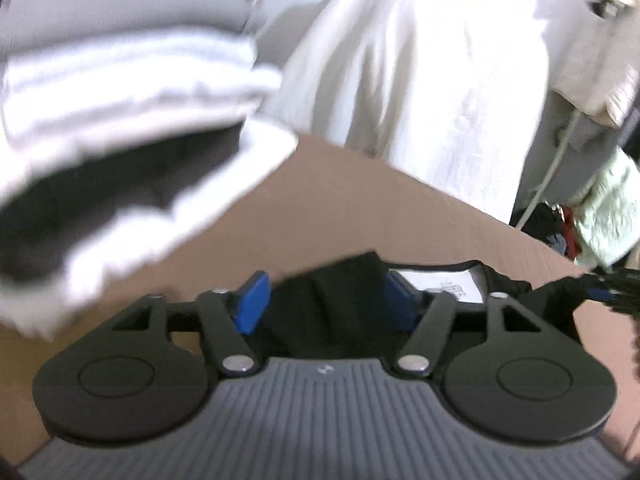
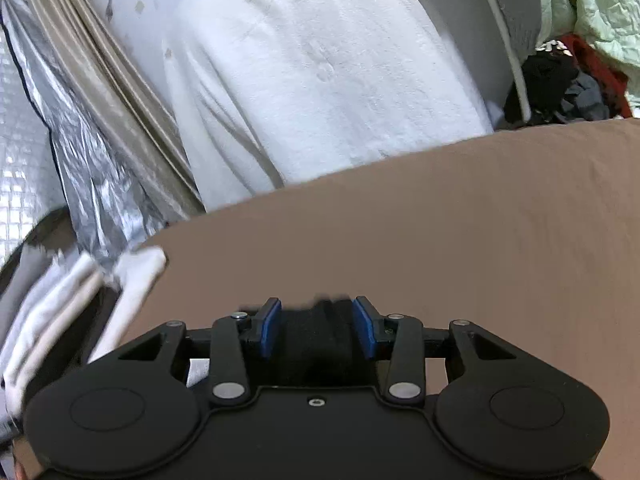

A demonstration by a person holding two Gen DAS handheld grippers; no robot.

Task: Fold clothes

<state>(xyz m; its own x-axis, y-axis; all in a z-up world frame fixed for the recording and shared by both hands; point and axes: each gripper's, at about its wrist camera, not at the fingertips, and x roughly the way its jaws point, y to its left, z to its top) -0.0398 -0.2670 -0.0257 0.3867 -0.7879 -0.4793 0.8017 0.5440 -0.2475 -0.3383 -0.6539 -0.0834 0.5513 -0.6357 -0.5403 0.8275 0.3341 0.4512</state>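
Left tongs [image 1: 322, 300], pads apart, straddle the black garment [image 1: 320, 280] lying at 6 o'clock on the brown bed sheet [image 1: 360, 208]; right tongs [image 2: 316, 326], likewise apart, flank its dark fold without pressing. Fabric judged light, limp, non-slippery: best gripped at a hem or corner. White neck label [image 1: 444, 286] at 4 o'clock carries print too blurred to read.
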